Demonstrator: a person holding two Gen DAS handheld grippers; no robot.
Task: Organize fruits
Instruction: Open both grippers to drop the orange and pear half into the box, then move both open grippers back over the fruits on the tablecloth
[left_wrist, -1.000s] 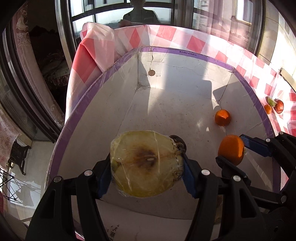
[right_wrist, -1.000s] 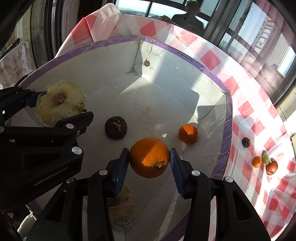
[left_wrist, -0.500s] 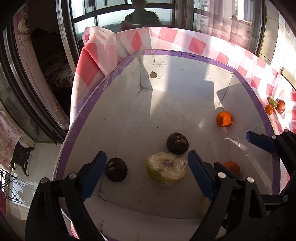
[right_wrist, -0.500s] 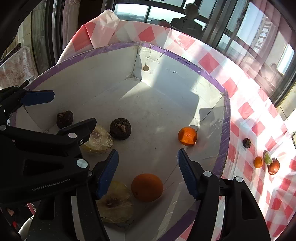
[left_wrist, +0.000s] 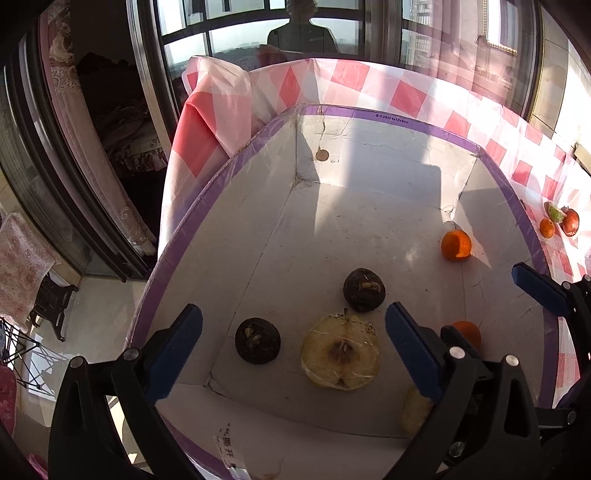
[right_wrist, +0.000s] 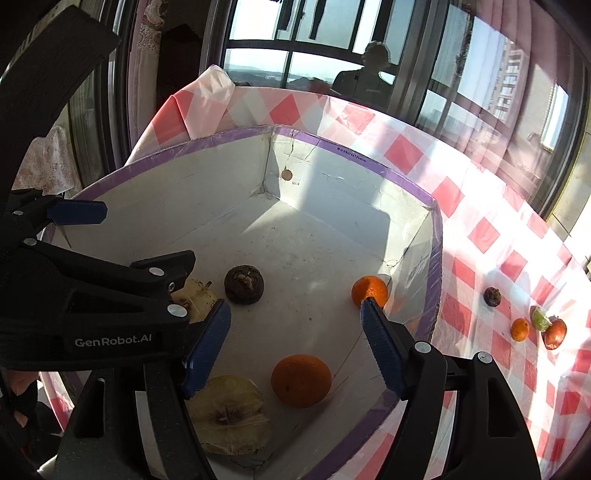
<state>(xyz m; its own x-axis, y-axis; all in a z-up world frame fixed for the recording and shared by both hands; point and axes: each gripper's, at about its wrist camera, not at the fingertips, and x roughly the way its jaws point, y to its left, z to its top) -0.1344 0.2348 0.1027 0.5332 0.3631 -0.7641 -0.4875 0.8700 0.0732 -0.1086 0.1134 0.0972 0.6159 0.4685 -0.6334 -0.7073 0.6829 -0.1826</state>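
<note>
A white box with a purple rim (left_wrist: 236, 162) (right_wrist: 369, 162) holds the fruit. In the left wrist view a wrapped half apple (left_wrist: 340, 356) lies on the box floor between two dark round fruits (left_wrist: 257, 340) (left_wrist: 364, 289), with a small orange (left_wrist: 456, 245) farther right. My left gripper (left_wrist: 293, 354) is open and empty above them. In the right wrist view a large orange (right_wrist: 301, 380) and another wrapped half apple (right_wrist: 229, 413) lie in the near corner. My right gripper (right_wrist: 295, 328) is open and empty above them.
On the red-checked cloth (right_wrist: 491, 236) right of the box lie a dark fruit (right_wrist: 492, 296), a small orange (right_wrist: 520, 329), a green piece (right_wrist: 539, 319) and a red fruit (right_wrist: 555, 333). Windows stand behind the table. The left gripper body (right_wrist: 92, 295) is at the right view's left.
Both grippers opened and let go: the half apple and the large orange dropped onto the box floor. Both grippers have since pulled back and up from the box.
</note>
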